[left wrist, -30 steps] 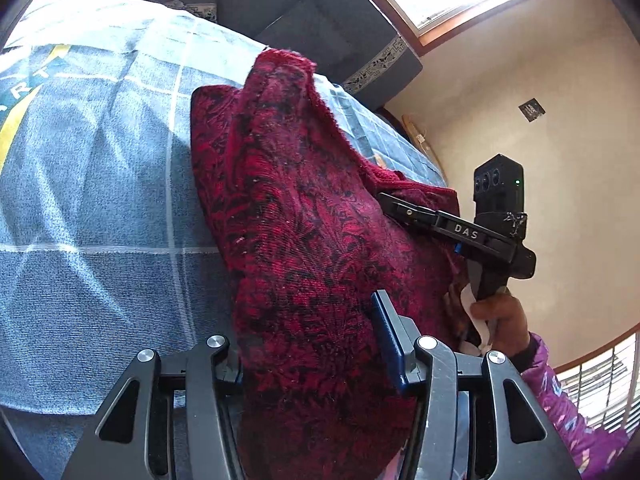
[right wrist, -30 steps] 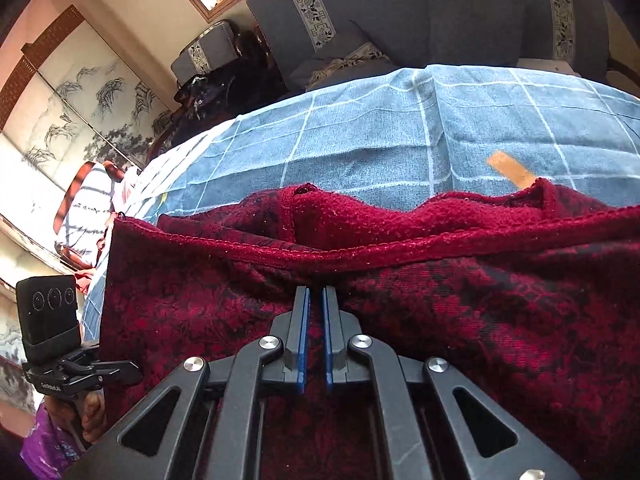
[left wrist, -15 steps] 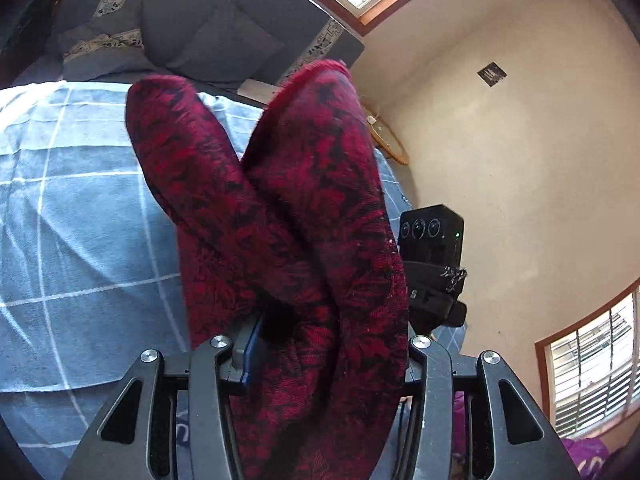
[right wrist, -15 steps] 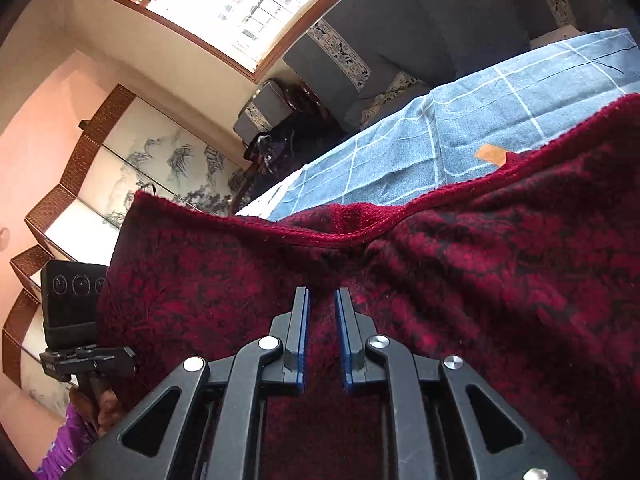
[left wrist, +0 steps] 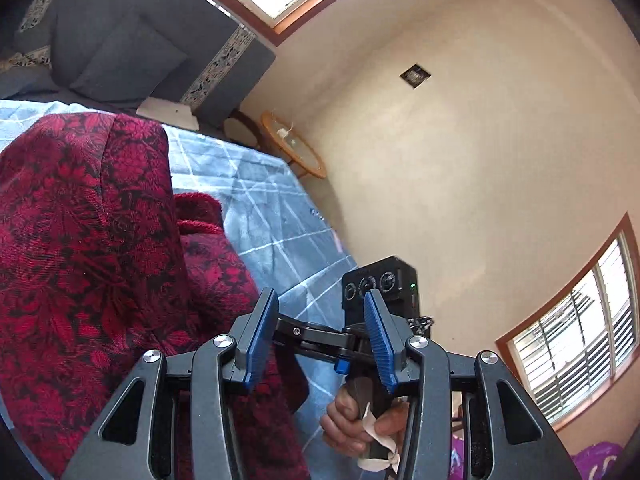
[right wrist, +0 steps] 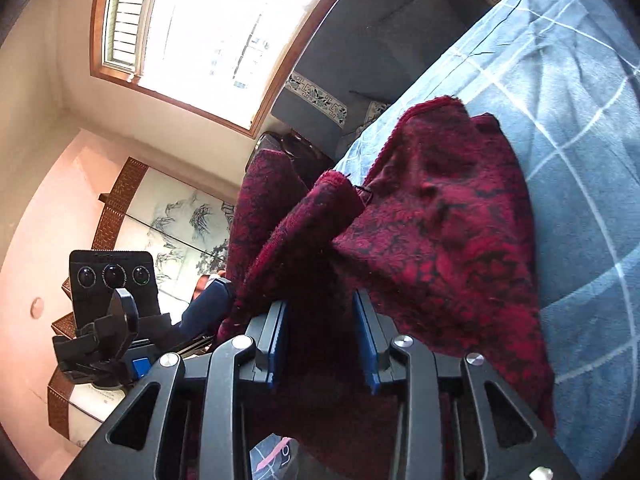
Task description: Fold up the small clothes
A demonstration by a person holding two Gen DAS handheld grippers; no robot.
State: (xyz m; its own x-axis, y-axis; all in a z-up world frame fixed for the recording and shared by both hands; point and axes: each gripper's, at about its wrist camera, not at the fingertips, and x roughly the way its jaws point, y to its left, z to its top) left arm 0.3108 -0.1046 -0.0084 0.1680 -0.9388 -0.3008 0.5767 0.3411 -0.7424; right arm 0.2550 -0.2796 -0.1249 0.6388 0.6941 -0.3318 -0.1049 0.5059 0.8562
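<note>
both the left tongs (left wrist: 320,344) and right tongs (right wrist: 322,344) have just spread wide, dropping the red patterned garment (right wrist: 440,232), which now lies heaped on the blue checked blanket (right wrist: 580,160), so this fold looks finished.

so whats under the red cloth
The red cloth lies on a blue checked blanket, which shows all around its edges. Whatever is beneath the blanket, or directly under the bunched folds, is covered. Both the left gripper and right gripper are open.
</note>
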